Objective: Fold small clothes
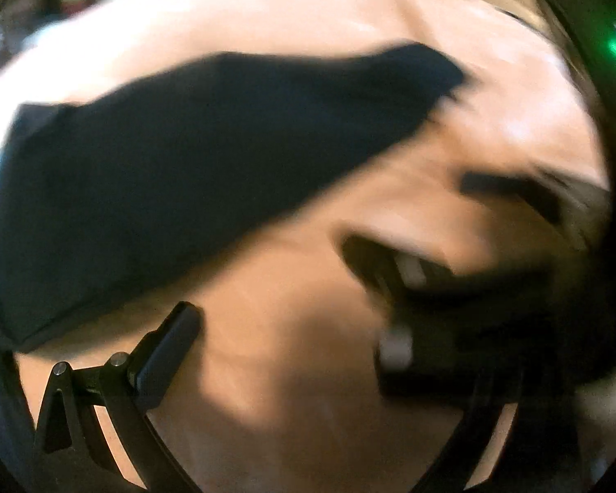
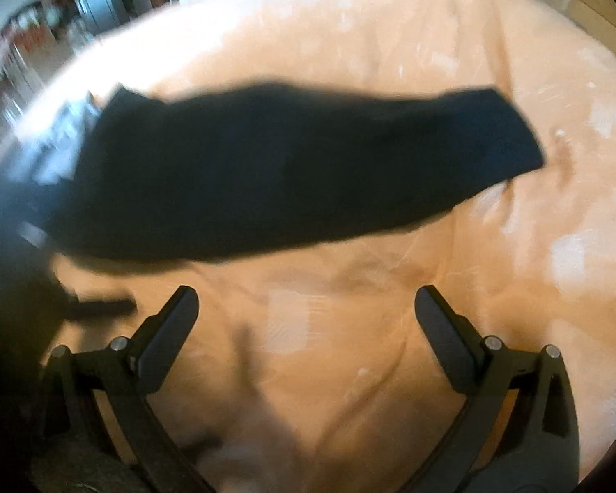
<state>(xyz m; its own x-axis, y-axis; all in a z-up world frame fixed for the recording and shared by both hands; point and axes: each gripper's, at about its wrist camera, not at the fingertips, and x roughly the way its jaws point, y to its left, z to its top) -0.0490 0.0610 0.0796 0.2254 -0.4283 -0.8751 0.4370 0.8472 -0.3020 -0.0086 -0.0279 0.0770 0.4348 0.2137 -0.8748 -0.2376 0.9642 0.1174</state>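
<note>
A dark garment [image 2: 299,172] is seen lying on a peach-coloured cloth surface [image 2: 349,349], stretched approx. left to right across the right wrist view; its shape is blurred, so the kind of garment can't be told.

R tool [image 2: 306,312] is held above the cloth, tilted down, w/ both fingers [image 2: 166,341] spread wide apart and nothing between them; bare cloth is seen in the gap. It is held just short of the garment's near edge, not touching it.

L tool [image 1: 291,328]: only 1 finger [image 1: 166,353] is seen sharply, at lower left, near the garment's [image 1: 176,172] lower edge but apart from it. The other side is covered by a blurred black shape [image 1: 451,312], prob. the other tool, so the L tool's state can't be told. It is also angled down at the cloth [image 1: 287,390].

A blurred room w/ shelves [image 2: 28,53] is seen at upper left beyond the cloth.
</note>
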